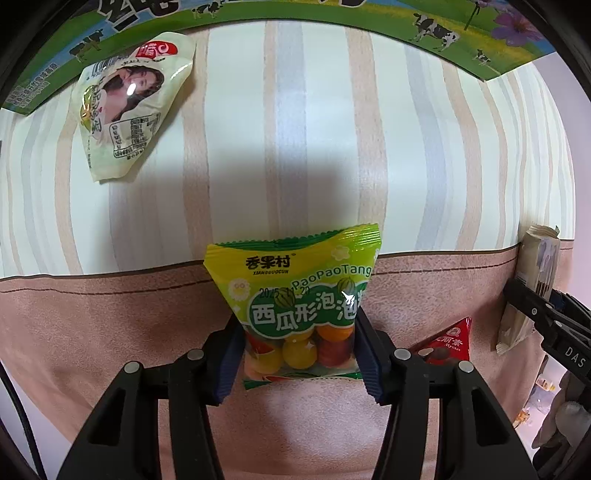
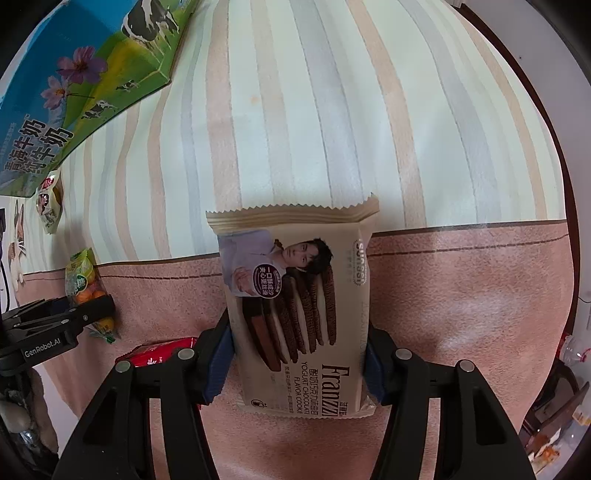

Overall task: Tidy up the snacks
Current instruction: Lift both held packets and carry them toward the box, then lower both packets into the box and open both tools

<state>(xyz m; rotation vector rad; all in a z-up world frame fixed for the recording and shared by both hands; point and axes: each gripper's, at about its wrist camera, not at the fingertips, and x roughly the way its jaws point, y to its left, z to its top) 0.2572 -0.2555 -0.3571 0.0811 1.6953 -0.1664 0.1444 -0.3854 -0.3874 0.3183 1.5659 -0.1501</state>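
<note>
My left gripper (image 1: 297, 354) is shut on a green bubble-gum bag (image 1: 295, 288) with coloured gum balls, held above the pink cloth. My right gripper (image 2: 297, 354) is shut on a beige Franzzi cookie packet (image 2: 295, 302), also held above the cloth. The cookie packet (image 1: 532, 288) and right gripper show at the right edge of the left wrist view. The gum bag (image 2: 83, 280) and left gripper show at the left of the right wrist view. A red snack packet (image 1: 445, 345) lies on the cloth between the grippers; it also shows in the right wrist view (image 2: 159, 352).
A green and blue milk carton box (image 1: 461, 33) with cows stands at the far side; it also shows in the right wrist view (image 2: 74, 81). A pale snack pouch (image 1: 125, 107) lies on the striped tablecloth (image 1: 332, 129) near the box. Pink cloth (image 2: 461, 314) covers the near part.
</note>
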